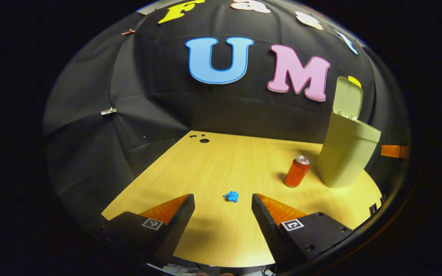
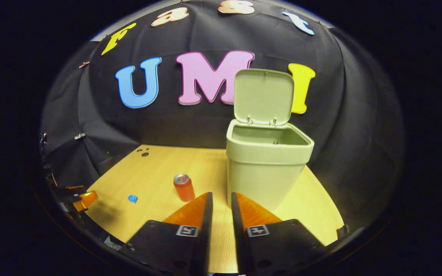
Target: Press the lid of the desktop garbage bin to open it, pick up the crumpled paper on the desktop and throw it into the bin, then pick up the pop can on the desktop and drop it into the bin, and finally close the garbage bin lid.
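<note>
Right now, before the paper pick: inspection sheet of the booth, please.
Surface: wooden desktop, small holes near its far edge.
Bin: garbage bin upright, lid open and standing up.
Paper: blue crumpled paper on the desktop, ahead of the left gripper, untouched.
Can: pop can upright, beside the bin, apart from it.
Clutter: nothing seen.
Grippers: left gripper open, empty; right gripper nearly closed, a narrow gap, empty.
Cables: nothing seen.
Surroundings: black cloth wall.

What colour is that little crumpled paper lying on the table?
Bright blue. The crumpled paper shows best in the left gripper view, lying on the wooden table.
</note>
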Available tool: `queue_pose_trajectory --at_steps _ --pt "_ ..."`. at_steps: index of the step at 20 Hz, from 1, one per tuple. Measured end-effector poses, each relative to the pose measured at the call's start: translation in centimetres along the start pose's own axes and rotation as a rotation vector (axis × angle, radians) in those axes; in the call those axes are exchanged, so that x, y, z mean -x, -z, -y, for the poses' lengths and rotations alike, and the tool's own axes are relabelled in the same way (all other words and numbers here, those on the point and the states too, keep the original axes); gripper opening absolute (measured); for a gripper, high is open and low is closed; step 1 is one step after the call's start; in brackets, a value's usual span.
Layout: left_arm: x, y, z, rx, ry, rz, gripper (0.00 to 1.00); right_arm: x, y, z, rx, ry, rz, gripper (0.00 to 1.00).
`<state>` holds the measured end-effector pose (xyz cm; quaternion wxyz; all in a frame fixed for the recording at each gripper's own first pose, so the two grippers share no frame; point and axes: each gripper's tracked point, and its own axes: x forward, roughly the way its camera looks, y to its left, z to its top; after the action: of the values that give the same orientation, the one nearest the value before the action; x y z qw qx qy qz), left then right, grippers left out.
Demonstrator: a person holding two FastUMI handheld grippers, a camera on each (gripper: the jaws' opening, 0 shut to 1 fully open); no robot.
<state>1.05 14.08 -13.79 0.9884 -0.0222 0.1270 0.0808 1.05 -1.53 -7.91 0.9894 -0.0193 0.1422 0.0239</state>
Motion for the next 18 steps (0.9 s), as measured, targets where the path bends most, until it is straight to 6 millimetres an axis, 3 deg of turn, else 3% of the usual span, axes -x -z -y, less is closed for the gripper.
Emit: queue_pose_trajectory --at_steps 1,4,5,6,7,13,18 --pt "-1.0 0.2 0.2 -0.013 0.001 -0.011 0.96 0.0 0.9 0.1 -0.008 -0.006 -0.023 0.46" --pt "-4.2 1.8 0.7 -0.023 -0.004 -0.060 0.96 -0.8 2.8 0.9 -0.023 -0.008 -0.075 0.73" --pt "-5.2 1.9 0.9 -0.015 -0.002 -0.071 0.96 -1.0 3.3 1.1 -0.031 -0.009 -0.094 0.89" --pt "-6.2 2.0 1.1 -0.010 0.004 -0.083 0.96 -1.1 4.0 1.1 -0.039 -0.012 -0.108 0.90" --pt "-7.5 2.5 1.2 -0.016 0.006 -0.098 0.96 -1.4 4.4 1.1 -0.040 -0.015 -0.122 1.00" --pt "-13.5 4.9 2.2 -0.064 0.034 -0.213 0.99 -2.3 6.9 1.0 -0.039 -0.062 -0.201 0.99" --pt "-16.5 7.0 2.0 -0.037 0.013 -0.296 0.96 -2.9 8.3 1.4 -0.040 -0.075 -0.251 0.99"
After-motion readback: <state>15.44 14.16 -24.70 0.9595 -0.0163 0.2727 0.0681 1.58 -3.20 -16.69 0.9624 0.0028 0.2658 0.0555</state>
